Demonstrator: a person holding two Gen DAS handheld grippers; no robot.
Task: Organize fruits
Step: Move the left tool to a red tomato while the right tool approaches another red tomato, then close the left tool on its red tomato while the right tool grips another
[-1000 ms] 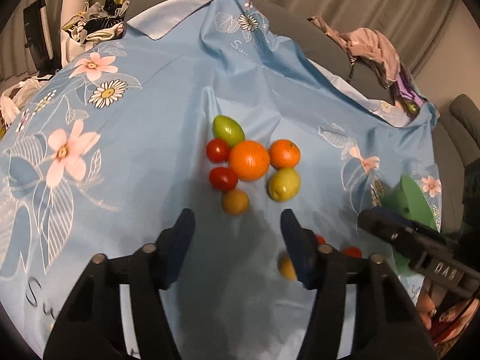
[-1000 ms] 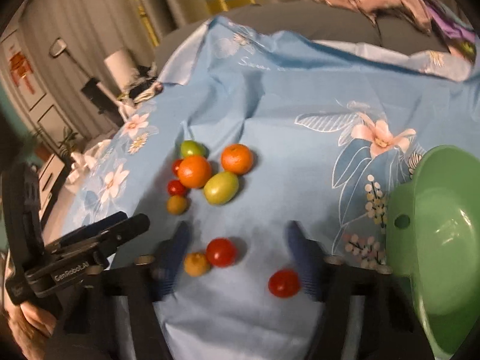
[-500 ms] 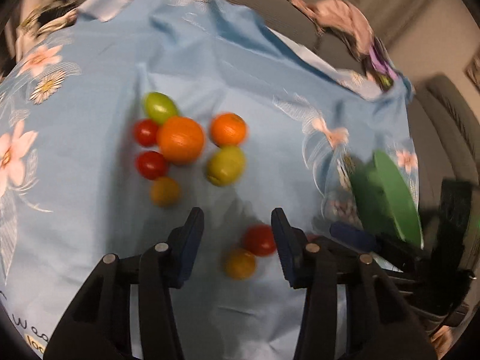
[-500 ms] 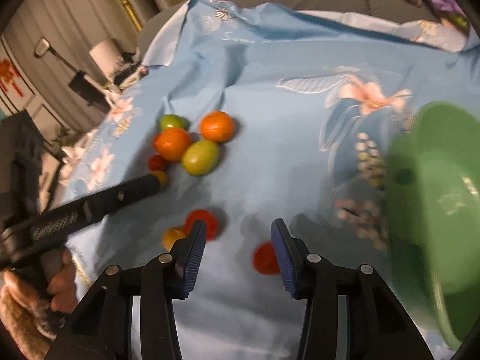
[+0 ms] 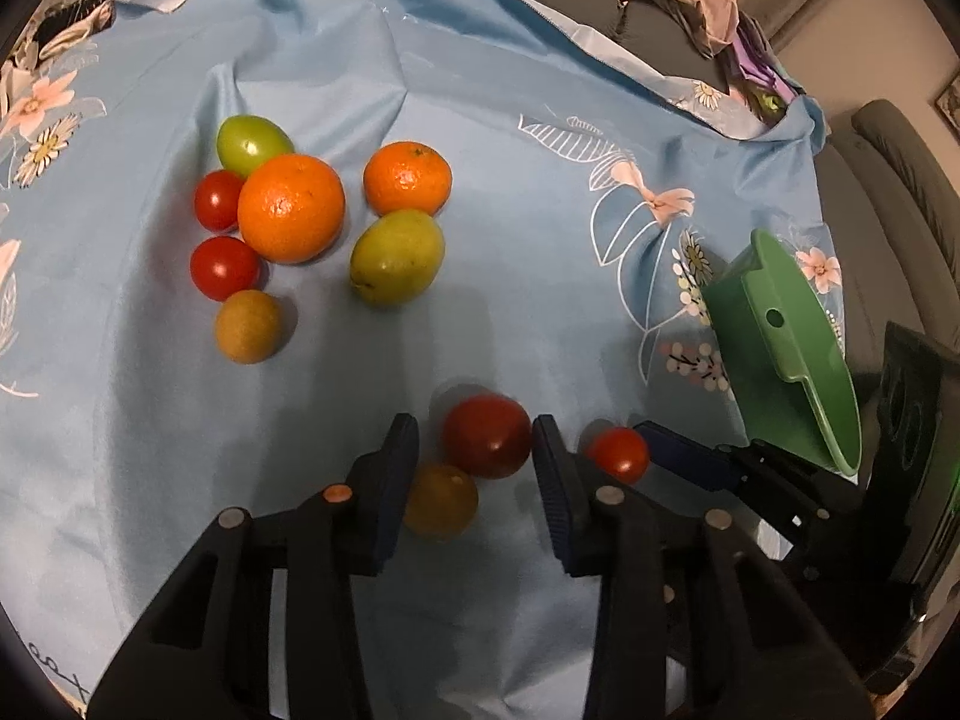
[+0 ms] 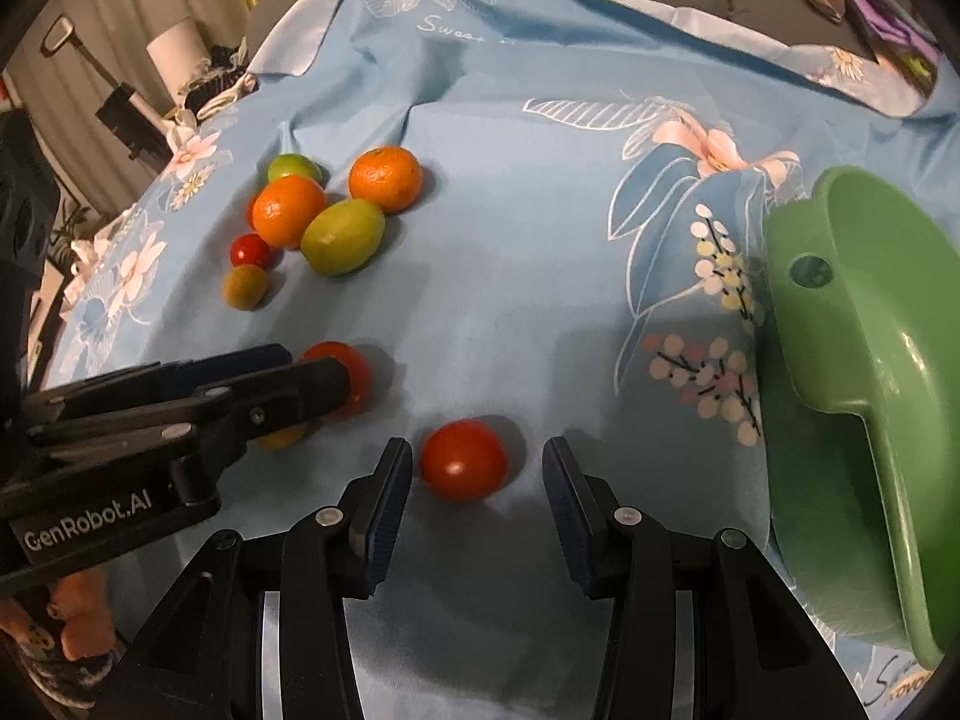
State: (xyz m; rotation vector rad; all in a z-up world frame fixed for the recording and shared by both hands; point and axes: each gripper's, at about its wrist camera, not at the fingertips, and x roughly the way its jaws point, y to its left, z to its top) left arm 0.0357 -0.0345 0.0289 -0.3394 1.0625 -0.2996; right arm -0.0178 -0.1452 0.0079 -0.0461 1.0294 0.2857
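Note:
On the blue flowered cloth [image 5: 510, 312], my left gripper [image 5: 474, 462] is closing around a red tomato [image 5: 486, 435]. Its right pad is at the tomato's side; a gap shows at the left pad. A small yellow fruit [image 5: 441, 501] lies just behind the tomato, also between the fingers. My right gripper [image 6: 475, 453] stands open around another red tomato [image 6: 463, 468], with clear gaps on both sides. The left gripper [image 6: 312, 369] crosses the right wrist view at the left, over its tomato [image 6: 354, 369].
A cluster lies farther up the cloth: two oranges [image 5: 291, 208] [image 5: 408, 178], two green fruits [image 5: 255, 141] [image 5: 397, 257], two red tomatoes [image 5: 223, 268] and a yellowish one [image 5: 249, 326]. A tilted green bowl [image 6: 870, 390] stands at the right. Sofa and clothes lie beyond.
Both grippers came down toward the cloth and narrowed. The left swung right, away from the cluster, onto the red tomato and yellow fruit. The right settled around its red tomato.

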